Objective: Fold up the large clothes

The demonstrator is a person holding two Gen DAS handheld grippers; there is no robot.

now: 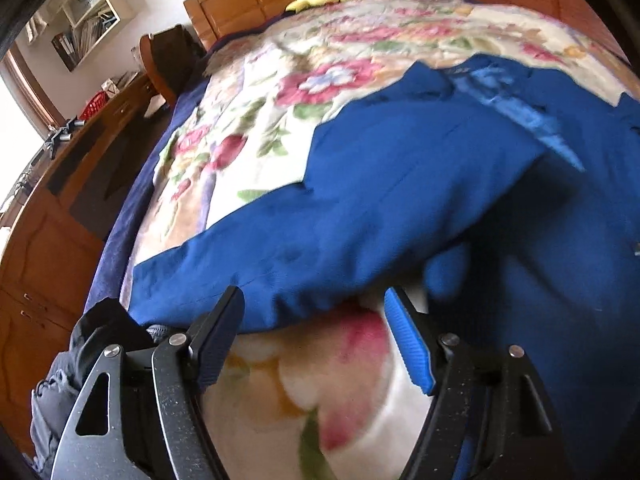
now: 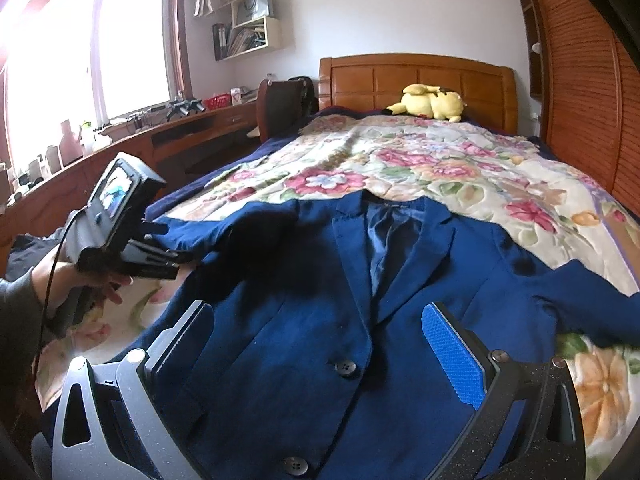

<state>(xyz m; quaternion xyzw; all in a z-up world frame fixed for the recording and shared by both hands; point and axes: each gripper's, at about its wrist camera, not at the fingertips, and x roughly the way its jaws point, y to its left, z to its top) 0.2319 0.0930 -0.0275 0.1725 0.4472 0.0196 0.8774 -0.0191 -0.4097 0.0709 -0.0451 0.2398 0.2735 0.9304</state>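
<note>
A dark blue blazer (image 2: 320, 292) lies face up on the floral bedspread (image 2: 420, 160), collar toward the headboard, front buttoned, both sleeves spread out. In the left wrist view its left sleeve (image 1: 360, 208) lies across the floral bedspread (image 1: 248, 128). My left gripper (image 1: 314, 300) is open, its jaws wide apart just short of the sleeve's cuff edge, with nothing between them. It also shows from outside in the right wrist view (image 2: 176, 256), held by a hand at the sleeve. My right gripper (image 2: 320, 316) is open above the blazer's lower front, over the buttons.
A yellow plush toy (image 2: 434, 102) lies by the wooden headboard (image 2: 416, 76). A wooden desk (image 2: 180, 132) with bottles and a red basket runs under the window on the left, with a chair (image 2: 280, 108). A slatted wardrobe (image 2: 580, 100) stands on the right. Dark clothing (image 1: 80, 356) lies at the bed's left edge.
</note>
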